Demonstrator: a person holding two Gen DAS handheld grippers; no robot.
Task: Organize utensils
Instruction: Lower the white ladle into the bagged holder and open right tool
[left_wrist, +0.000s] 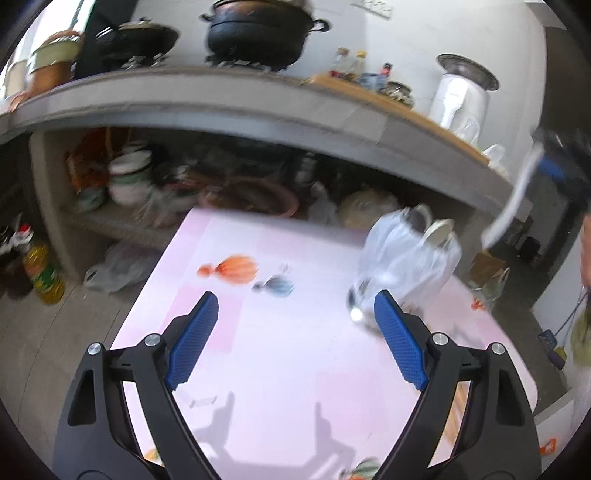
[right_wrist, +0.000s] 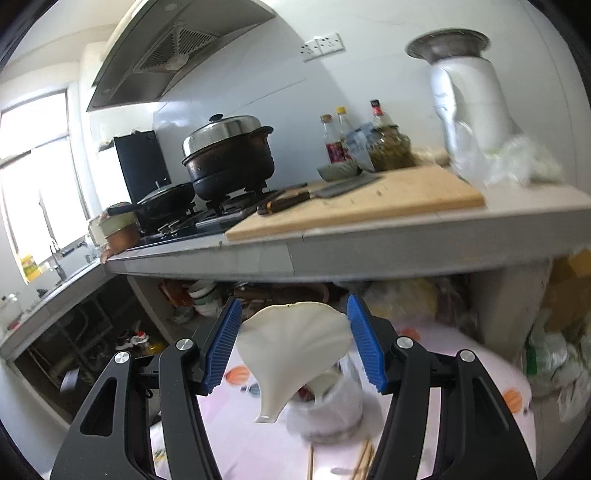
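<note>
**Utensil sorting midway: white spoon lifted, holder part-filled, chopsticks loose**

Left to right. Left hand-held gripper (left_wrist: 295, 332): jaws wide apart, nothing between the ribbed blue pads (left_wrist: 194, 341), just pink tabletop (left_wrist: 288, 369) under them. Tabletop cover is smooth, glossy, pale pink, printed with an orange pumpkin shape (left_wrist: 236, 268) and a smaller blue one. Right of centre stands the utensil holder (left_wrist: 402, 266), wrapped in thin crinkly clear plastic, roughly cylindrical; a couple of round pale spoon ends poke out of the top, so some items look already stowed. Exact contents too blurred to tell.

Far right edge of the left wrist view: right hand-held gripper (left_wrist: 546, 166) up in the air, a long white handle hanging from it.

Right wrist view: right hand-held gripper (right_wrist: 293, 341) is closed on the white spoon (right_wrist: 291, 354), pads against the edges of its broad bowl. Spoon looks ceramic or melamine, smooth, matte-glossy, fan-shaped bowl narrowing to a stem pointing down at the camera. The holder sits directly below it on the tabletop. Thin wooden chopsticks (right_wrist: 364, 461) lie loose on the tabletop near the bottom edge, just beside the holder.

Judgement: partly done. Left to do: spoon into holder, chopsticks gathered and stowed.
</note>
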